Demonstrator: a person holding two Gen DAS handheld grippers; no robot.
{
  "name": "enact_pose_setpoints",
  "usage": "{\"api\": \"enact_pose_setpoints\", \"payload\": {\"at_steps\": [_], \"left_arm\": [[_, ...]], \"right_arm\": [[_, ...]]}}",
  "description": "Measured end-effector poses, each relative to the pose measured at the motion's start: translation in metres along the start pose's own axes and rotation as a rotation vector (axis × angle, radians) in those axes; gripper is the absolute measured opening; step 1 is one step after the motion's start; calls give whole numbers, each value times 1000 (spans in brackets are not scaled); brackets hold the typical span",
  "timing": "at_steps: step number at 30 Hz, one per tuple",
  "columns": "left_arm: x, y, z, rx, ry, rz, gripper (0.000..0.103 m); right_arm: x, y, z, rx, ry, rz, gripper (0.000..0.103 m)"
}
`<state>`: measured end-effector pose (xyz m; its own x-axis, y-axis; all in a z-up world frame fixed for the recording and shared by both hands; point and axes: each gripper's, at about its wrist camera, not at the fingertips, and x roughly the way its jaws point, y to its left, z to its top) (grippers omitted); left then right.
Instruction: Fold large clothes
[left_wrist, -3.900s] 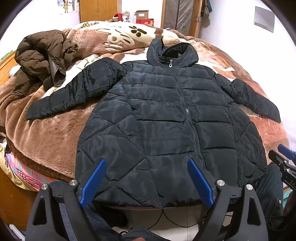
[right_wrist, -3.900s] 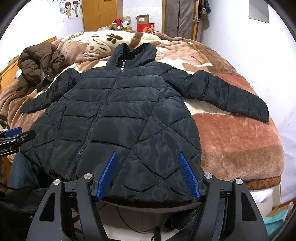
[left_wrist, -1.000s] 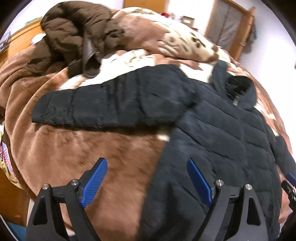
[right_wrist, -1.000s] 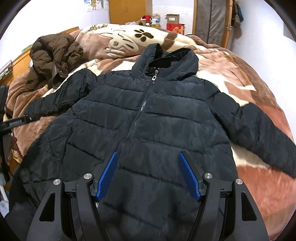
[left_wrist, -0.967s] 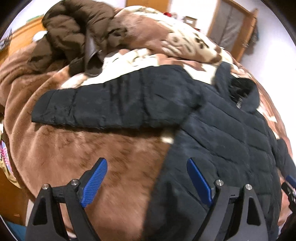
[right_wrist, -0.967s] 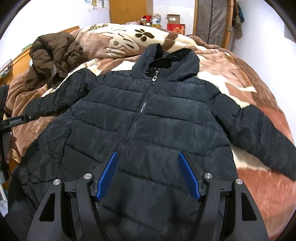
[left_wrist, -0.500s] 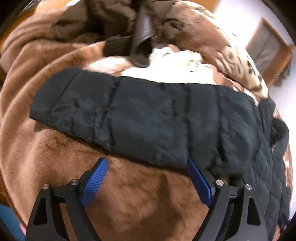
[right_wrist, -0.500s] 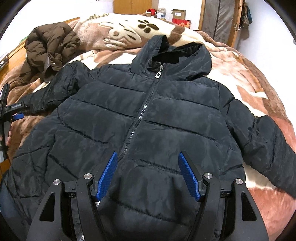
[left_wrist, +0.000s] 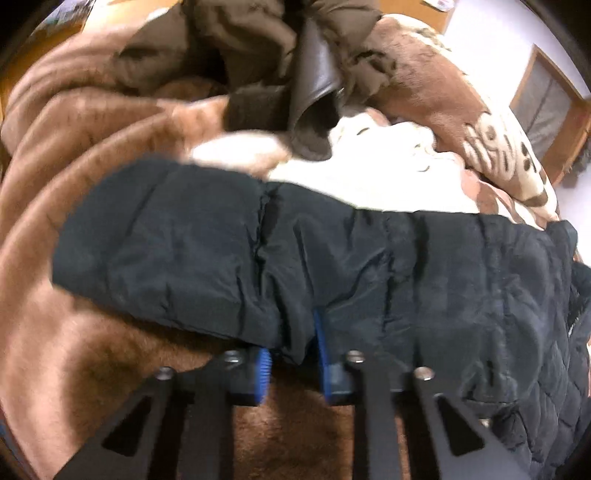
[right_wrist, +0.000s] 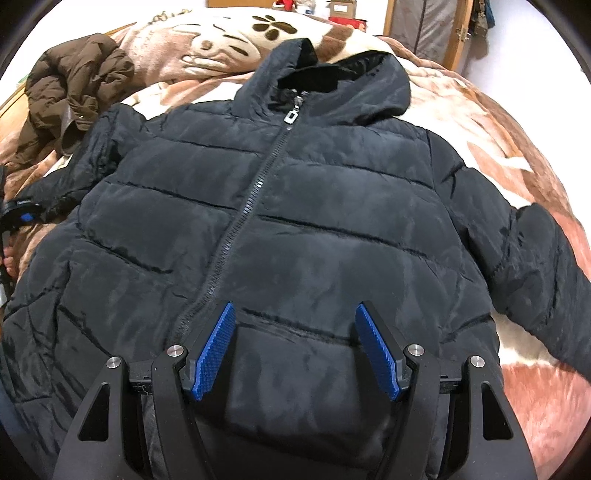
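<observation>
A black hooded puffer jacket (right_wrist: 295, 229) lies zipped and face up on the bed, sleeves spread. In the left wrist view its left sleeve (left_wrist: 229, 266) runs across the frame. My left gripper (left_wrist: 291, 350) is shut on the near edge of that sleeve, the fabric pinched between the blue pads. It also shows small at the left edge of the right wrist view (right_wrist: 18, 214). My right gripper (right_wrist: 295, 343) is open and empty, hovering over the jacket's lower front, just right of the zipper (right_wrist: 255, 199).
A crumpled brown jacket (right_wrist: 74, 88) lies on the bed beyond the held sleeve; it also shows in the left wrist view (left_wrist: 266, 48). A brown and cream plush blanket (right_wrist: 517, 155) covers the bed. Wooden doors and boxes stand at the far wall.
My left gripper moved in to the left sleeve and closed on its near edge. My right gripper moved forward and lower over the jacket's front, staying open.
</observation>
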<state>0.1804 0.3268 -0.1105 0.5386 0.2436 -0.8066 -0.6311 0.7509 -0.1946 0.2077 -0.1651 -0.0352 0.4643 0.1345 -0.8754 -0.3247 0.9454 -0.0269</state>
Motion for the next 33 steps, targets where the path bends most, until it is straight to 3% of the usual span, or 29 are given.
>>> {"api": "enact_pose_setpoints", "payload": {"at_steps": [11,15,20,26,33], "left_arm": [[-144,-59,40,152,-207,-159,14],[-197,-101,46,238,-255,-254,14],[-233,-178,32,391,-260,-378,14],[-216,-276,-12,550,-160,-501,14],[-160,-353,-79,643,-13,-537,14]], "right_arm": [[-41,-13,-18,18,-47,-18,68],[-60,-24,-25,45,-73,-20,68],[-78,-46,-34,97,-99,-31,68],[-86,-74,-46,153,-115,-56,68],[-79,-107,-60,212,-110,-95,68]]}}
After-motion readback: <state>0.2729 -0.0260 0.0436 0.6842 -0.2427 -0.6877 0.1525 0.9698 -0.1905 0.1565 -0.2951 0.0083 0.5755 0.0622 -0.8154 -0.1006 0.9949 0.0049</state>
